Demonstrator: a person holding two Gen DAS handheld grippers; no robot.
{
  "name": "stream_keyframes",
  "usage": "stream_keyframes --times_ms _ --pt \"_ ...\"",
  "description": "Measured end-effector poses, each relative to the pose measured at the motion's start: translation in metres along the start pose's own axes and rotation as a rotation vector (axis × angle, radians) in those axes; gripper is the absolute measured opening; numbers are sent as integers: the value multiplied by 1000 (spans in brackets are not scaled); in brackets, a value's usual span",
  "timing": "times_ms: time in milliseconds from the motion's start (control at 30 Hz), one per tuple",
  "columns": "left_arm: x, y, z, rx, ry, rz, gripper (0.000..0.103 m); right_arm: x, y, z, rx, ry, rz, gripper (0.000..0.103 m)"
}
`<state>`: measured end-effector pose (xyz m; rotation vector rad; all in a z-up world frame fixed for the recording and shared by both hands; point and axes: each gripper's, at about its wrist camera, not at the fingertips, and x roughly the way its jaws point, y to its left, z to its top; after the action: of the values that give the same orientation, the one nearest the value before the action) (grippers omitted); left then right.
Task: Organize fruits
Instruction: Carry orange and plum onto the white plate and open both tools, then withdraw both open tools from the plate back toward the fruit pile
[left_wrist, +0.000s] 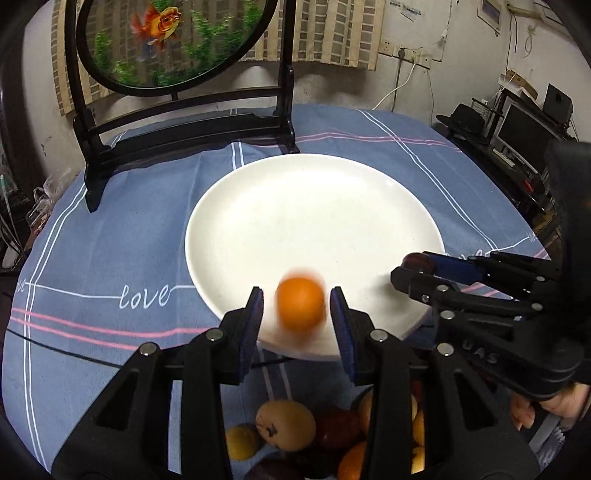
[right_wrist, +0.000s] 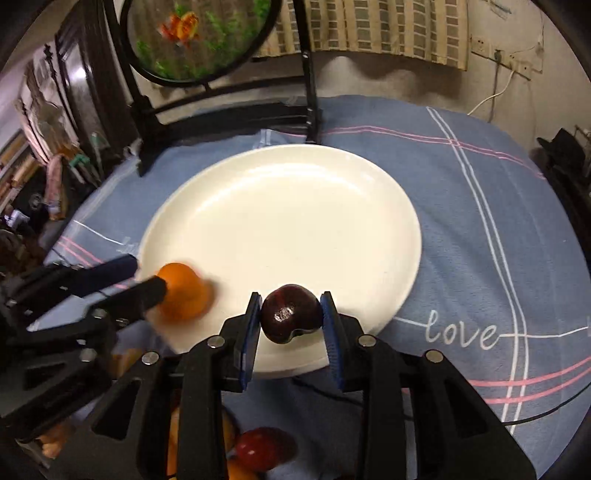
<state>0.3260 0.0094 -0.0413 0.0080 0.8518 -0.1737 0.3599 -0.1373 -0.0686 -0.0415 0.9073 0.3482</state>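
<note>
Nearest you, below both grippers, a heap of fruit (left_wrist: 288, 424) lies on the blue cloth (left_wrist: 92, 258), yellow, tan and dark red pieces partly hidden by the gripper frames.

Your left gripper (left_wrist: 297, 306) stands over the near rim of the plate (left_wrist: 314, 206). Its jaws are parted, with a narrow gap showing on each side of the orange (left_wrist: 301, 304). The orange is blurred between the pads, so you cannot tell whether it is on the plate or in the air; the jaws are not clamped on it.

Your right gripper (right_wrist: 290, 314) is closed on a dark red cherry (right_wrist: 290, 314), both pads touching its sides. It hangs over the near edge of the plate, just right of the orange.

The white plate holds nothing else. The cloth carries white and pink stripes and the word "love" (right_wrist: 460, 334) near the plate.

Beyond the plate stands a black stand (left_wrist: 184, 122) holding a round goldfish screen (left_wrist: 173, 40).
</note>
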Motion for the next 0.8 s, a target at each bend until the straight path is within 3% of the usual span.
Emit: stream_keyframes --times_ms 100,167,267,500,700,800 --pt "-2 4 2 -16 -12 1 52 1 -4 -1 6 -2 10 38" --pt "-3 8 2 -26 -14 6 52 -1 -6 0 14 -13 10 43" --pt "-7 14 2 -54 -15 -1 52 -10 -8 2 22 -46 15 58" --pt "-45 23 -20 -69 -69 0 62 -48 -8 -8 51 -120 51 59" --pt "-50 22 -65 -66 -25 14 62 -81 -20 -47 132 -144 76 59" --pt "-49 18 -73 -58 -17 18 62 -94 -31 -72 193 -155 103 60"
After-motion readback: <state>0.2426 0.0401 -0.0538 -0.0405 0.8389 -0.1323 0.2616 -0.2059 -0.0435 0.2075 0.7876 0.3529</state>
